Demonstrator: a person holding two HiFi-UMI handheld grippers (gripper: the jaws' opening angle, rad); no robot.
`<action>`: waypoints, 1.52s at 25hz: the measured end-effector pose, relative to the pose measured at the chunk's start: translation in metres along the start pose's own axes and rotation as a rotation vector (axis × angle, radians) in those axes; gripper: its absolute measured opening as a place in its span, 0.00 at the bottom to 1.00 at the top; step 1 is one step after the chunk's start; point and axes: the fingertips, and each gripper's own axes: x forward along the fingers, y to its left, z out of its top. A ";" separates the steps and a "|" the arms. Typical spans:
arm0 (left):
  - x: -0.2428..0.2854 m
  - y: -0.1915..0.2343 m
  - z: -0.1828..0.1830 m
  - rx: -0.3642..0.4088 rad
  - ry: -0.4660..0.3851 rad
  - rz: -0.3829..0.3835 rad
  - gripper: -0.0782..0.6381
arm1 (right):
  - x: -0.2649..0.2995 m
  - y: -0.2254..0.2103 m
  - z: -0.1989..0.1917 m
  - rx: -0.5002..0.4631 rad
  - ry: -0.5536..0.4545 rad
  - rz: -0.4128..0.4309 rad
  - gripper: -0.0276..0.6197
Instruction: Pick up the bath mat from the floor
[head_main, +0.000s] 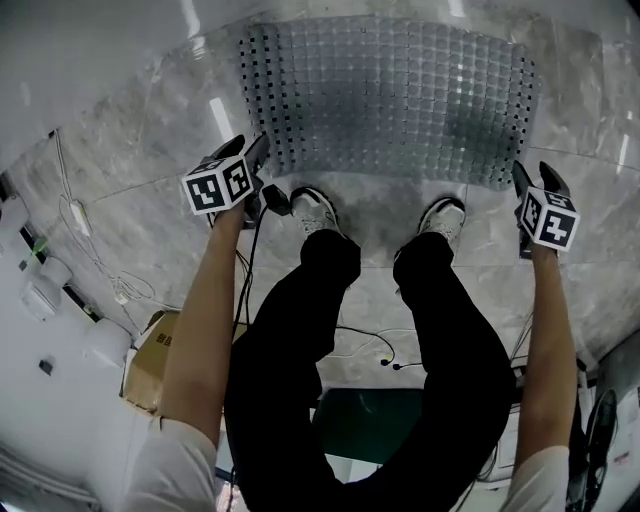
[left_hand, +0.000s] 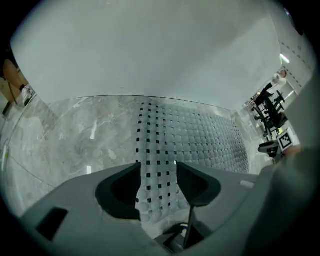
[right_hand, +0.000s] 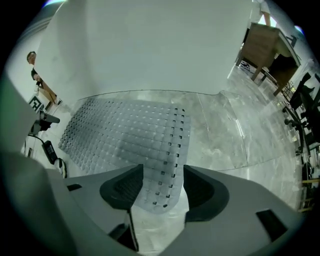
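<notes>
1. Status
- Bath mat: spread flat on the marble floor, just ahead of the operator's shoes. Not lifted yet.
- Left gripper: jaws stand apart. The mat's near-left corner runs up between them, but I see no pinch on it.
- Right gripper: jaws also apart. The near-right corner sits in the gap, with clear space on the R side, so nothing is held.

2. Handling est. (my judgement)
- Matl looks like translucent soft plastic or rubber, a grid of small bumps with rows of square holes along both side edges.
- Thin and floppy, so I expect the middle to sag once the corners rise.
- Probably light. If there are suction cups underneath it may cling to the polished floor, so I'd peel it, not yank it.
- Surface likely slick, so grip may slip under a sideways pull.

3. Grip pts
- I'd take both near corners, one per gripper, as now lined up.
- Seat each corner deep in the jaws, over the perforated strip, where holes and bumps should give the pads some bite.
- Close both sides, then raise together and keep them level.
</notes>
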 end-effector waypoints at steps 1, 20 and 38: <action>0.006 0.004 0.003 -0.002 -0.006 0.012 0.42 | 0.009 -0.005 0.000 0.009 -0.004 -0.005 0.38; 0.077 0.026 -0.008 0.013 0.053 -0.047 0.49 | 0.105 -0.036 0.012 0.125 0.014 -0.016 0.52; 0.018 -0.024 0.007 0.070 0.087 -0.080 0.30 | 0.035 0.022 0.031 0.136 0.037 0.108 0.20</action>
